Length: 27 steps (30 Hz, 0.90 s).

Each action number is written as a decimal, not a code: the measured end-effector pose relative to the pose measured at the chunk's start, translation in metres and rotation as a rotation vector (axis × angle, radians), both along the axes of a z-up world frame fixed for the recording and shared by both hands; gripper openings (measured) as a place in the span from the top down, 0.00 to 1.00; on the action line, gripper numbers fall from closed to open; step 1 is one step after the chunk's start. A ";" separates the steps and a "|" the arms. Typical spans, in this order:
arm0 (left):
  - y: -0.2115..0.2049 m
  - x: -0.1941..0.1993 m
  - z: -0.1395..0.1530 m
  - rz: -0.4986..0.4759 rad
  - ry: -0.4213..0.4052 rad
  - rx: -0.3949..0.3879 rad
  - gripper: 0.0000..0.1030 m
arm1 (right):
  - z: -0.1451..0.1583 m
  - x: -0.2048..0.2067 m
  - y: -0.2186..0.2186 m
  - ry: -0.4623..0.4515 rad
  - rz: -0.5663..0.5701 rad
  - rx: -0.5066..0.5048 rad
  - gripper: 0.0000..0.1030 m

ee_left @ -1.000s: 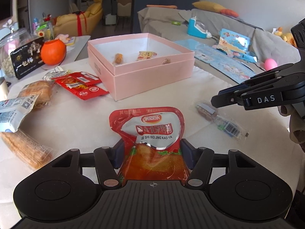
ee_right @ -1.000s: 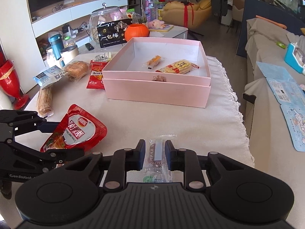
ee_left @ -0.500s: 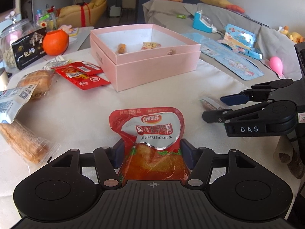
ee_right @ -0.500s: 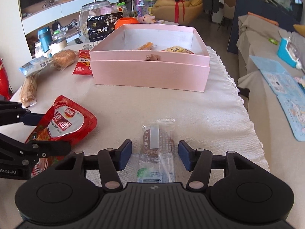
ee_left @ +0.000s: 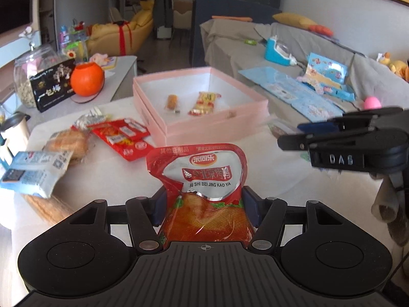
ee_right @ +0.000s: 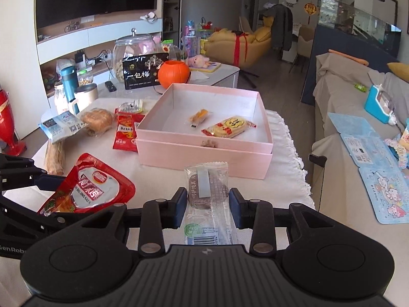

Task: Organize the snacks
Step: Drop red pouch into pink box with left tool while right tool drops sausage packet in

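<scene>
The left gripper [ee_left: 204, 202] holds its jaws wide, clamped on a red roast-duck pouch [ee_left: 202, 189] at lower centre. The right gripper [ee_right: 207, 208] has just been closing its jaws onto a clear-wrapped brown cake [ee_right: 207, 192], lifted at lower centre, below the pink box [ee_right: 204, 153] on the tabletop [ee_right: 158, 176].
</scene>
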<state>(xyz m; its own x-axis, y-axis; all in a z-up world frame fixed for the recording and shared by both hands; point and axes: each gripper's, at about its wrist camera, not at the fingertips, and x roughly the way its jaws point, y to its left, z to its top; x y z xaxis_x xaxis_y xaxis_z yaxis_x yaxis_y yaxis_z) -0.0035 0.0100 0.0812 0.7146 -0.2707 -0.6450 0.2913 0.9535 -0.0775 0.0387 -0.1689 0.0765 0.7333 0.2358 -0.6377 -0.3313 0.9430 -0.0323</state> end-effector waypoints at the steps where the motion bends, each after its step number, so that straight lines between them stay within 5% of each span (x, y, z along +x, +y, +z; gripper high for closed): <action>1: 0.000 0.006 0.010 0.007 -0.025 -0.012 0.37 | 0.003 0.001 -0.002 -0.003 -0.011 0.002 0.65; 8: -0.004 0.088 0.073 0.024 -0.191 -0.187 0.38 | 0.004 0.005 -0.020 -0.006 -0.070 0.011 0.65; 11: 0.001 0.148 0.065 0.044 -0.159 -0.307 0.40 | -0.010 0.009 -0.028 0.028 -0.077 0.025 0.65; 15: 0.008 0.189 0.038 0.096 -0.114 -0.322 0.40 | -0.031 0.018 -0.040 0.111 -0.099 0.058 0.65; 19: 0.033 0.162 0.023 0.125 -0.148 -0.355 0.40 | -0.023 0.023 -0.045 0.091 -0.084 0.097 0.65; 25: 0.067 0.099 -0.012 0.155 -0.051 -0.263 0.40 | 0.058 0.087 -0.032 -0.011 -0.031 0.237 0.64; 27: 0.078 0.085 -0.018 0.190 -0.016 -0.236 0.40 | 0.080 0.125 -0.018 -0.019 -0.017 0.232 0.50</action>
